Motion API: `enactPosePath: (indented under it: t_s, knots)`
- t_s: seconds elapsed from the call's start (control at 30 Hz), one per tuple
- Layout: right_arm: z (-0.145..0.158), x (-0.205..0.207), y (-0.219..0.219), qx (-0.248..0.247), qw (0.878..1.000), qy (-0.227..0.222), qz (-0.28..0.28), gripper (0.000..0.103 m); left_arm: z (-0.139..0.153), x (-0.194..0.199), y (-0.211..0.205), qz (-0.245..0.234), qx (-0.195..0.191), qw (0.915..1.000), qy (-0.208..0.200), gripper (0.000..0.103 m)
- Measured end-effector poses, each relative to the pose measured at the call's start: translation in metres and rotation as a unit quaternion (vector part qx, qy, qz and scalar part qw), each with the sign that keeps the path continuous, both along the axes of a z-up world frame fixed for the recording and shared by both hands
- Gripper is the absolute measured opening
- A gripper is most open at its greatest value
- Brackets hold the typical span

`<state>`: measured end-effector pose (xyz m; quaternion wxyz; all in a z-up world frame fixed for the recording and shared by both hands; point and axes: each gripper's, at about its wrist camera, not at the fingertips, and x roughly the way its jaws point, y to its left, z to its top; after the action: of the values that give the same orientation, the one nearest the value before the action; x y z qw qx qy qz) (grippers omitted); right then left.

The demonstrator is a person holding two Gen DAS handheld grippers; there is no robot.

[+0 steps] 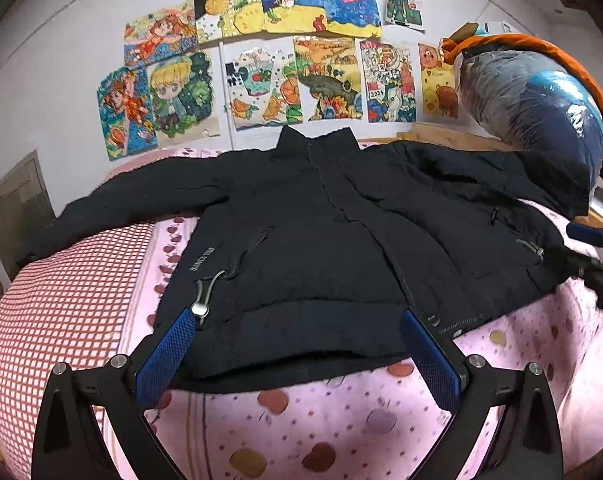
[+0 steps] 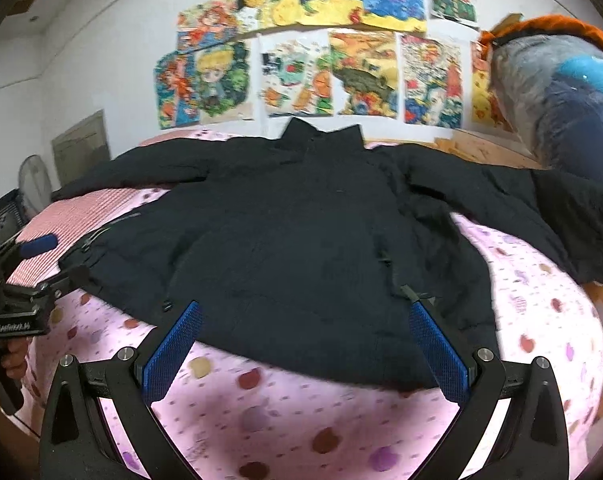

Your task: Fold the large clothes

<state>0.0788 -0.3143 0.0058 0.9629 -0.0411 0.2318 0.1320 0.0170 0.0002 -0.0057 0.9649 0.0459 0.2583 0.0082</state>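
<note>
Wall [image 1: 61, 40]: white, upper frame.
Drawings [image 1: 293, 60]: colourful, taped in two rows, top centre.
Bed [image 1: 301, 420]: pink spotted sheet, lower frame.
Fan [image 2: 33, 188]: left edge.
Bundle [image 1: 533, 108]: plastic-wrapped, upper right.

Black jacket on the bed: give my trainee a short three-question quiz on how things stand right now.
1. True or false: the black jacket lies spread flat with both sleeves out to the sides.
2. The left tool is: A) shut on the hem, B) open near the hem, C) out of view.
3. Fill in: the right tool has its jaws ____.

Key: 1 true; 2 B; 3 open.
</note>
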Motion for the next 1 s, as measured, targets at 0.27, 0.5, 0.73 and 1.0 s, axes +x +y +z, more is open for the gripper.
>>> enactPosePath:
  t_s: [0.27, 0.5, 0.73, 1.0]
  knots:
    - [0.039, 0.042, -0.077, 0.066, 0.992, 0.06, -0.087, 0.102, 0.044, 0.053, -0.014, -0.052, 0.005, 0.9973, 0.052, 0.103]
    - [0.034, 0.081, -0.164, 0.139, 0.958, 0.123, -0.219, 0.102, 0.07, 0.111, -0.044, -0.076, 0.095, 0.9861, 0.114, 0.103]
    - [0.031, 0.135, -0.197, 0.057, 0.936, 0.134, -0.321, 0.102, 0.062, 0.175, -0.07, -0.085, 0.082, 0.9858, 0.12, 0.103]
    - [0.027, 0.157, -0.194, -0.053, 0.946, -0.017, -0.32, 0.102, 0.039, 0.237, -0.086, -0.097, 0.104, 0.9829, 0.117, 0.103]
